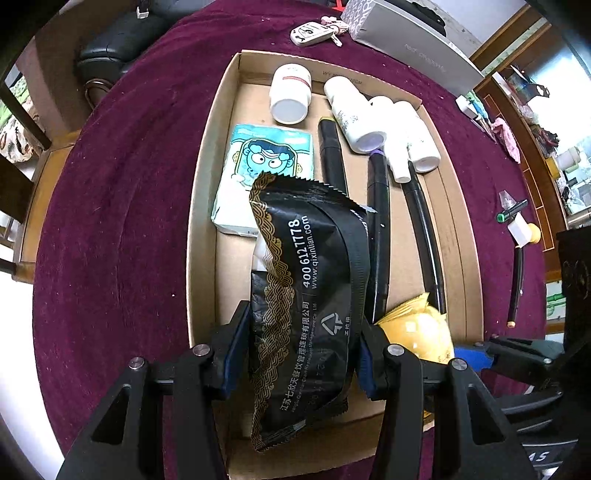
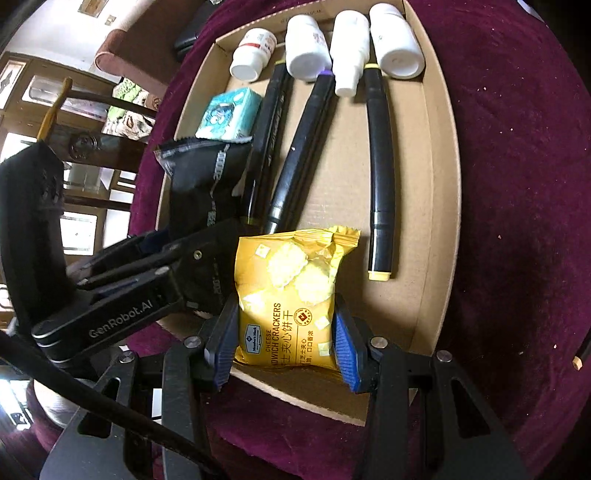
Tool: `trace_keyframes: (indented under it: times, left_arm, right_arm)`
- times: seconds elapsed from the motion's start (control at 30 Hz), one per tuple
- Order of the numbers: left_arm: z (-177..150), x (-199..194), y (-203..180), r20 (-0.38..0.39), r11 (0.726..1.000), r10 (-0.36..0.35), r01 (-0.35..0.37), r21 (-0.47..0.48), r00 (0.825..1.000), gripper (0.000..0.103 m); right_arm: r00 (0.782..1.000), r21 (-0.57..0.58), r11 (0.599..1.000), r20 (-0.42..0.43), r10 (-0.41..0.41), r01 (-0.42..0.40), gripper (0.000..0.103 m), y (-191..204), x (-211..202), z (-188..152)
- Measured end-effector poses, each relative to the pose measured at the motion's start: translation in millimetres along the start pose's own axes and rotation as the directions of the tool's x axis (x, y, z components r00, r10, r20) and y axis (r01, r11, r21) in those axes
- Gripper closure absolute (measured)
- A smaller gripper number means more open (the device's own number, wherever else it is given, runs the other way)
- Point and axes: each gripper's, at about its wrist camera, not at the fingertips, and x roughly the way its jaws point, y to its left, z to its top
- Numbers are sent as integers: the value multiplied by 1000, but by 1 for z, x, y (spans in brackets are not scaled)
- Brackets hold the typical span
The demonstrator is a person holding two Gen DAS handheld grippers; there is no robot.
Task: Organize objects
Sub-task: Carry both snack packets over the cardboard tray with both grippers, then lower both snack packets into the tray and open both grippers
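Note:
My left gripper (image 1: 295,354) is shut on a black wet-wipe packet (image 1: 303,295) with gold trim, held over the near left part of the cardboard tray (image 1: 201,229). My right gripper (image 2: 282,343) is shut on a yellow cheese cracker packet (image 2: 291,295) over the tray's near edge (image 2: 314,402). The cracker packet (image 1: 417,332) shows at the lower right of the left wrist view, and the black packet (image 2: 201,181) with the left gripper shows at the left of the right wrist view. In the tray lie a blue tissue pack (image 1: 266,173), three black markers (image 2: 380,177) and several white bottles (image 2: 306,44).
The tray sits on a dark red velvet cloth (image 1: 122,206). Outside it lie a key fob (image 1: 312,33), a grey box (image 1: 413,40), a green-capped marker (image 1: 511,210) and a thin black stick (image 1: 515,284). A pencil tip (image 2: 581,354) lies to the right. Chairs stand beyond the table.

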Motion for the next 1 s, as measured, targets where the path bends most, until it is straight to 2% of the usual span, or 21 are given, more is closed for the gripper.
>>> trace_keyframes:
  times: [0.37,0.7,1.0]
  left_arm:
    - [2,2,-3,14,1000,24,-24,7,1000,55]
    - [1,4,-10,15,999,30,-30,19,999,46]
    - [1,4,-13,15,999,33,-33,26,999,41]
  right_arm:
    - [999,-55,997,18,-49,50,57,3,4,2]
    - [998,-68,996,25,-56,57,56,7,5,4]
    - [997,-86,994,23,-71,73,47,11,7,5]
